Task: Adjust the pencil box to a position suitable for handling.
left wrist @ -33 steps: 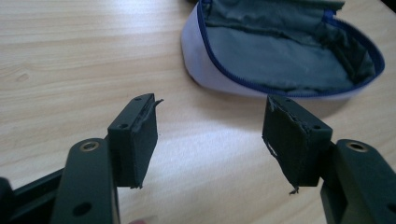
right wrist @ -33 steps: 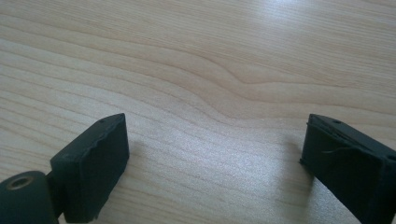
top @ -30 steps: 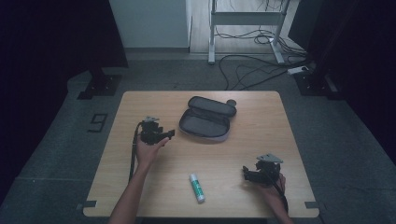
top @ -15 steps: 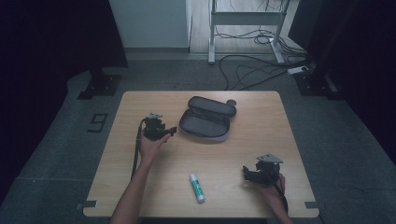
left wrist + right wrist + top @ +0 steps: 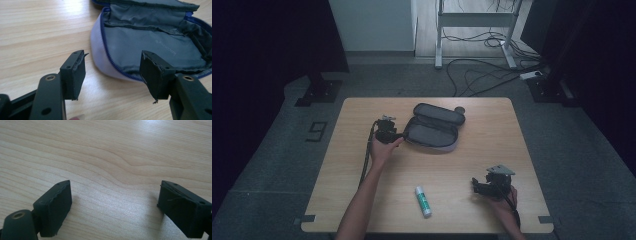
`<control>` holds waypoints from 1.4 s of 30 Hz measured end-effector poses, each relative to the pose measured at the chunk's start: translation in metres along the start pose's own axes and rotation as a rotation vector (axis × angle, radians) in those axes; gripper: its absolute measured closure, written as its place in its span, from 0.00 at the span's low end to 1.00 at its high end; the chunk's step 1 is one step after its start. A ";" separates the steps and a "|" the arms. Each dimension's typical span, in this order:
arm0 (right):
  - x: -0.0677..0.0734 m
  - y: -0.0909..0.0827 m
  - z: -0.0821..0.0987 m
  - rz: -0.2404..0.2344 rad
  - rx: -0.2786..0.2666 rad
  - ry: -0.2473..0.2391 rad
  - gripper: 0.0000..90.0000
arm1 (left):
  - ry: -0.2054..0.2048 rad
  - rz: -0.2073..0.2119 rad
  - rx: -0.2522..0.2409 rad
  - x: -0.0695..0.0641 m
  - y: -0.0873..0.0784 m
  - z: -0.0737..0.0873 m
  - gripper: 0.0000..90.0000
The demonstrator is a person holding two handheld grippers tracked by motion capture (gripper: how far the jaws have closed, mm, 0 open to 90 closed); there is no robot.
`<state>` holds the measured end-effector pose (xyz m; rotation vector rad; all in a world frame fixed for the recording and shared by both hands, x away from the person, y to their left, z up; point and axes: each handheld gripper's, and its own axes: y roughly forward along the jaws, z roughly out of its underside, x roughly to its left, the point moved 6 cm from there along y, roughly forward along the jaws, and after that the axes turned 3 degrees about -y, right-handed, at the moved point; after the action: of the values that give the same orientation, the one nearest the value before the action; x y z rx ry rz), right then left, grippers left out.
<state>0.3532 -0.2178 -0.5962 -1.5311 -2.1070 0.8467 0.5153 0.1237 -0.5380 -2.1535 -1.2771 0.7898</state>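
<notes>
While the left claw (image 5: 398, 136) is hovering at the near-left end of the open grey pouch (image 5: 432, 131), its jaws are standing wide apart with nothing between them — in the left gripper view the left claw (image 5: 112, 72) is framing the pouch's pale rounded corner (image 5: 150, 42) and blue zip, just short of touching. The right claw (image 5: 476, 186) is sitting low near the tabletop's (image 5: 492, 135) front right corner, well apart from the pouch; its jaws are also gaping wide and empty, with bare wood between them in the right gripper view (image 5: 113, 202). Counting up: one pouch, one glue stick (image 5: 423, 201), two claws. The glue stick is lying near the front edge, between the two hands. Open wood is stretching right of the pouch and along the left side — plenty of free room there.
</notes>
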 end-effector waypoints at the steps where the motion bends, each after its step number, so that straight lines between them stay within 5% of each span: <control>1: 0.000 0.000 0.000 0.001 0.000 0.000 0.13 | 0.000 -0.003 -0.006 -0.001 0.001 -0.001 0.43; 7: 0.000 0.000 0.000 0.002 -0.002 0.001 0.13 | 0.016 -0.023 0.012 -0.005 0.015 -0.002 0.47; 17: 0.000 0.000 0.000 0.001 -0.003 0.000 0.14 | -0.016 -0.037 0.045 0.002 0.031 0.001 0.60; 37: 0.004 0.001 -0.003 -0.031 -0.011 -0.025 0.18 | -0.073 -0.045 0.064 0.010 0.042 0.008 0.85; 42: 0.007 0.002 -0.008 -0.022 0.004 -0.038 0.27 | -0.103 -0.044 0.060 0.010 0.043 0.008 0.89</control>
<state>0.3574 -0.2089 -0.5918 -1.4987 -2.1439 0.8778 0.5391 0.1152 -0.5753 -2.0536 -1.3296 0.9193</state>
